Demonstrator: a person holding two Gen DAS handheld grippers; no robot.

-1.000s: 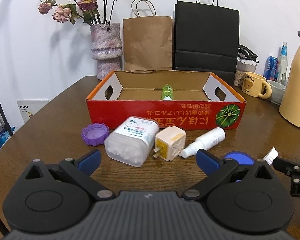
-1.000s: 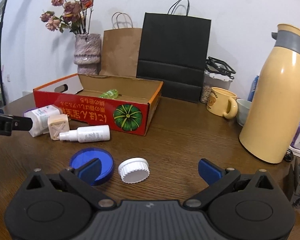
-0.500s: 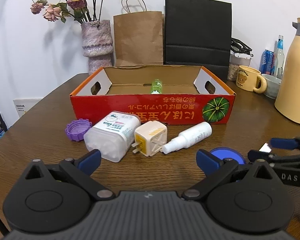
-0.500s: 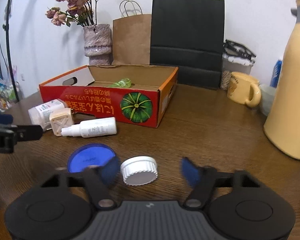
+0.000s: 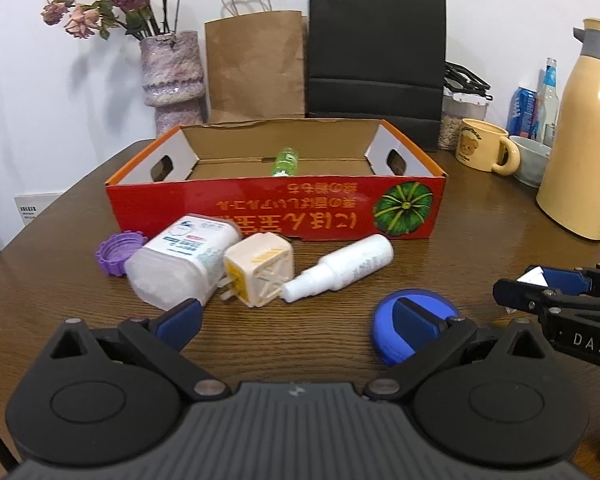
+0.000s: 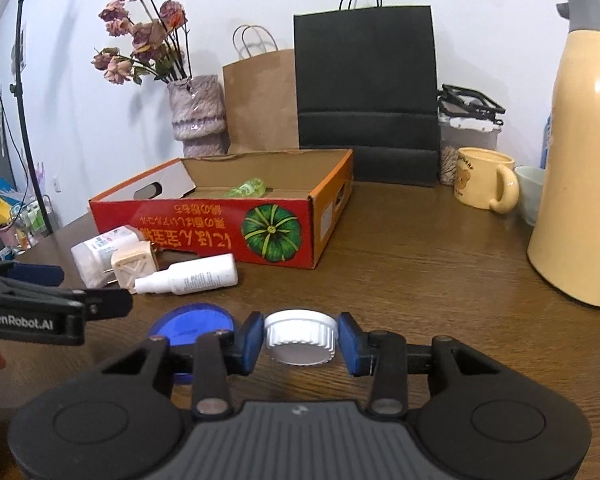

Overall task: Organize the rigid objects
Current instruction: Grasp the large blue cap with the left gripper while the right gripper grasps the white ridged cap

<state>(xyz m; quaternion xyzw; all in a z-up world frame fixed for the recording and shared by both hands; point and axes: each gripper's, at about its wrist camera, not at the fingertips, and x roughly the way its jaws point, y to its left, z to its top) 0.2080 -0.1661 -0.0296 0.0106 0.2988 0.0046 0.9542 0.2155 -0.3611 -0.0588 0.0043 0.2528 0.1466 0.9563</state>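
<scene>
- Two grippers: your right gripper (image 6: pixel 300 342) has its fingers (image 6: pixel 249 342) clamped on the white cap (image 6: pixel 300 336), near the worktop's (image 6: pixel 420 280) front edge.
- Your left gripper's (image 5: pixel 296 320) fingers are wide apart, just short of the plug adapter (image 5: pixel 260 272).

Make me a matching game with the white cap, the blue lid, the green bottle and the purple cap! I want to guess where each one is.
Things:
1. white cap
2. blue lid
3. green bottle
4. purple cap

Places:
A. lying inside the red cardboard box
B. on the table, left of the clear tub
C. between the pads of the right hand-held gripper
D. flat on the table, in front of the white spray bottle

Pairs: 1-C, 2-D, 3-A, 4-B
</scene>
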